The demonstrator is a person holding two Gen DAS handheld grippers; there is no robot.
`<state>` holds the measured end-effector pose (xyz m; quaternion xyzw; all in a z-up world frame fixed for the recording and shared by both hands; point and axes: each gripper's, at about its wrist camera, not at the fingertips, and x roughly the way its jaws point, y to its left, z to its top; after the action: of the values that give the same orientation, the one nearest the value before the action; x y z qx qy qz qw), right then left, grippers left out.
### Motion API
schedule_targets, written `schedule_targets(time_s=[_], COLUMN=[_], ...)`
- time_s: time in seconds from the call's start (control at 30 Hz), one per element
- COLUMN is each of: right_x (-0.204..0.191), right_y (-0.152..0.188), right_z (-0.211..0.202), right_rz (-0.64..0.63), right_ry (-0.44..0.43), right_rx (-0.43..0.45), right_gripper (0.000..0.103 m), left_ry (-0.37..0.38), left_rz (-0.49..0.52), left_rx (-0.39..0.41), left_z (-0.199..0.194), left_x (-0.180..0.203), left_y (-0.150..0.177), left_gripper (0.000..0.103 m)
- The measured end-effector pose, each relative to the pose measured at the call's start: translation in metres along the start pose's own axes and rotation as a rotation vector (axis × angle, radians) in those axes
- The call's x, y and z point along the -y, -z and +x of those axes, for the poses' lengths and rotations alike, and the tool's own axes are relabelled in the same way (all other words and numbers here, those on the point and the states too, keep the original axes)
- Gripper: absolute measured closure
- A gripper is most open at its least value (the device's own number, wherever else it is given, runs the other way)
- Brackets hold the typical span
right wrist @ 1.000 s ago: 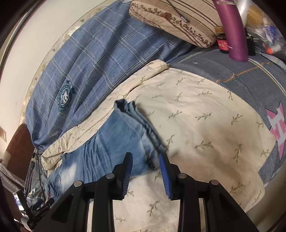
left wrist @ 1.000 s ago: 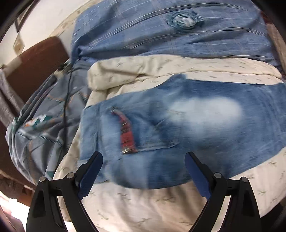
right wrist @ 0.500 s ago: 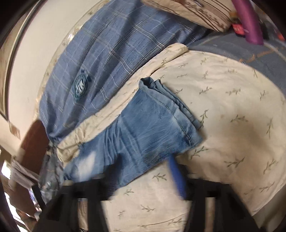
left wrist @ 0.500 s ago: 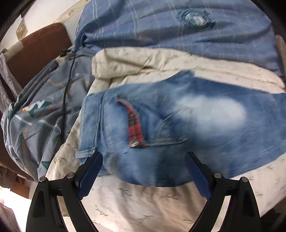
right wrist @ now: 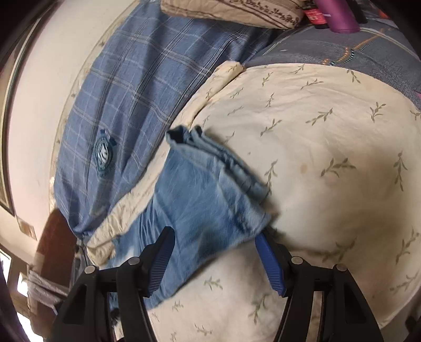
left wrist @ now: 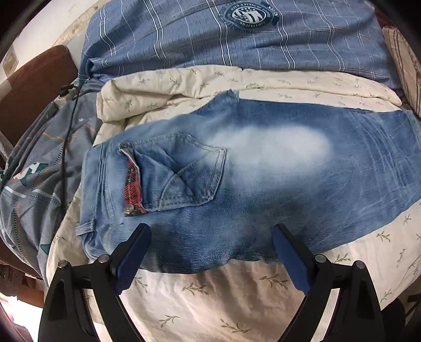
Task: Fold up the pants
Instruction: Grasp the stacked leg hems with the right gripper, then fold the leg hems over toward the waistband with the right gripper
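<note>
Faded denim pants (left wrist: 263, 168) — flat on leaf-print sheet (left wrist: 210, 302)

Supporting surface: a bed covered by a cream sheet (left wrist: 210, 302) printed with small olive sprigs, creased and bunched along its far edge. The blue jeans (left wrist: 263, 189) lie flat directly on it, back pocket up, folded lengthwise with the leg hems (right wrist: 223, 163) stacked. A blue plaid blanket (left wrist: 184, 39) with a round crest lies behind the sheet. A grey patterned cover (left wrist: 29, 189) sits beside it, apparently beneath the sheet's edge. A striped pillow (right wrist: 231, 13) rests at the far end.
</note>
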<state>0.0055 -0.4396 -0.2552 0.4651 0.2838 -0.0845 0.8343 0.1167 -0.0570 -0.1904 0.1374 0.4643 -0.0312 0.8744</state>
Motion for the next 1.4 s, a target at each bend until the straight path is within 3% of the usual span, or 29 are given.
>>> schedule_targets(time_s=[0.13, 0.2, 0.27, 0.33, 0.47, 0.7, 0.83, 1.03, 1.2, 1.3, 1.37, 1.4], right_x=[0.004, 0.005, 0.006, 0.004, -0.014, -0.084, -0.127, -0.184, -0.209, -0.212, -0.209, -0.21], right_y=[-0.007, -0.01, -0.013, -0.013, -0.011, 0.001, 0.021, 0.074, 0.124, 0.149, 0.165, 0.17], right_z=[0.005, 0.009, 0.011, 0.011, 0.004, -0.011, -0.005, 0.025, 0.066, 0.1, 0.116, 0.114], right_rz=[0.039, 0.06, 0.066, 0.057, -0.029, -0.265, -0.368, -0.536, -0.626, -0.636, -0.665, -0.692], right_ry=[-0.026, -0.019, 0.007, 0.031, 0.063, 0.069, 0.037, 0.015, 0.003, 0.046, 0.076, 0.057], right_rx=[0.038, 0.047, 0.052, 0.062, 0.095, 0.136, 0.111, 0.026, -0.123, -0.265, -0.323, -0.308], right_gripper=[0.04, 0.051, 0.072, 0.08, 0.082, 0.082, 0.082, 0.082, 0.081, 0.072, 0.049, 0.046], left_ry=[-0.003, -0.01, -0.014, -0.011, 0.018, 0.044, 0.054, 0.052, 0.04, 0.041, 0.041, 0.042], left_rz=[0.005, 0.014, 0.02, 0.02, -0.005, -0.063, -0.092, -0.138, -0.177, -0.199, -0.203, -0.202], left_rx=[-0.016, -0.022, -0.024, -0.023, -0.024, 0.031, 0.066, 0.109, 0.122, 0.114, 0.105, 0.102], left_z=[0.008, 0.012, 0.015, 0.015, 0.011, -0.01, -0.023, -0.037, -0.04, -0.037, -0.036, -0.035], left_x=[0.004, 0.006, 0.007, 0.007, -0.001, -0.02, -0.035, -0.062, -0.086, -0.096, -0.097, -0.097], left_y=[0.0, 0.0, 0.001, 0.001, -0.002, -0.009, -0.014, -0.016, -0.013, -0.011, -0.01, -0.009], left_gripper=[0.009, 0.009, 0.009, 0.009, 0.009, 0.009, 0.009, 0.009, 0.009, 0.009, 0.009, 0.009])
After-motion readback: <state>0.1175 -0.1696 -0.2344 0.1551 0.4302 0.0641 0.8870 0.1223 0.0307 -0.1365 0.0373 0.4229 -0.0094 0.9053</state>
